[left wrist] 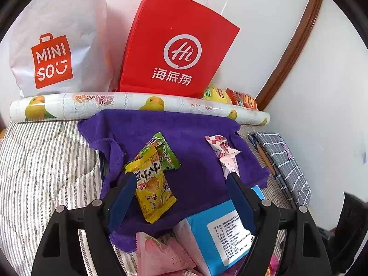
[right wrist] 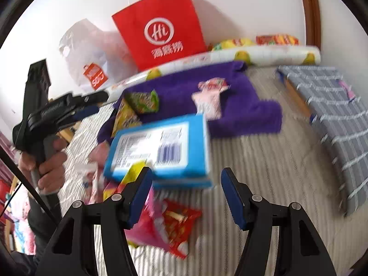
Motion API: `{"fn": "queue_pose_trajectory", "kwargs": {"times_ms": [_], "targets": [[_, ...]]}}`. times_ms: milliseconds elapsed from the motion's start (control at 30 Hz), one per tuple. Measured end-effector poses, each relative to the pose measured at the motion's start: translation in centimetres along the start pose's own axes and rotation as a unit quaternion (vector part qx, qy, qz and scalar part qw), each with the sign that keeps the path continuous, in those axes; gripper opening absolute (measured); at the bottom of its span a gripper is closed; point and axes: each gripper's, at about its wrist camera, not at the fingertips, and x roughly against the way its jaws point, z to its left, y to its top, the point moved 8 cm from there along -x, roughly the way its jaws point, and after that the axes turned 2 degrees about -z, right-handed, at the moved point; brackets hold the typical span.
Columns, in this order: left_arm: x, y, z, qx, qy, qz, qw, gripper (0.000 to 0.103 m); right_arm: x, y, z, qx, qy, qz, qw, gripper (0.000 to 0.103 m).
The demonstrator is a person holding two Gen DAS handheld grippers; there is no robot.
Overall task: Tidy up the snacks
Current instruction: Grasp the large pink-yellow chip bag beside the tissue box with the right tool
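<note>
A purple cloth (left wrist: 191, 142) lies on the striped bed. On it lie a yellow snack packet (left wrist: 151, 184), a green snack packet (left wrist: 166, 150) and a pink and white packet (left wrist: 224, 151). My left gripper (left wrist: 180, 177) is open over the cloth, its left finger beside the yellow packet; it also shows in the right wrist view (right wrist: 92, 103). My right gripper (right wrist: 186, 174) is open and empty, just in front of a blue tissue pack (right wrist: 161, 147). Red and pink snack packets (right wrist: 170, 225) lie below it. The right wrist view is blurred.
A red paper bag (left wrist: 174, 46) and a white Miniso bag (left wrist: 53, 53) stand against the wall behind a lemon-print roll (left wrist: 138, 103). More snacks (left wrist: 230, 96) lie behind the roll. A grey checked folded cloth (left wrist: 283, 161) lies at the right. The blue tissue pack (left wrist: 218, 232) is near my left gripper.
</note>
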Motion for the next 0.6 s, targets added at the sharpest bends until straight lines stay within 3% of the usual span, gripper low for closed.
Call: {"fn": "queue_pose_trajectory", "kwargs": {"times_ms": [200,267,600], "targets": [[-0.1,-0.2,0.0,0.003,-0.002,0.002,1.0000,0.079,0.7,-1.7,2.9,0.008,0.050,0.010,0.999,0.063],[-0.2,-0.3,-0.1,0.004,-0.002,0.005,1.0000,0.079,0.6,-2.2,4.3,0.032,0.060,0.014,0.998,0.074],[0.5,-0.3,-0.5,0.002,-0.013,-0.002,0.9999,0.079,-2.1,-4.5,7.5,0.118,0.018,0.046,0.992,0.078]]}}
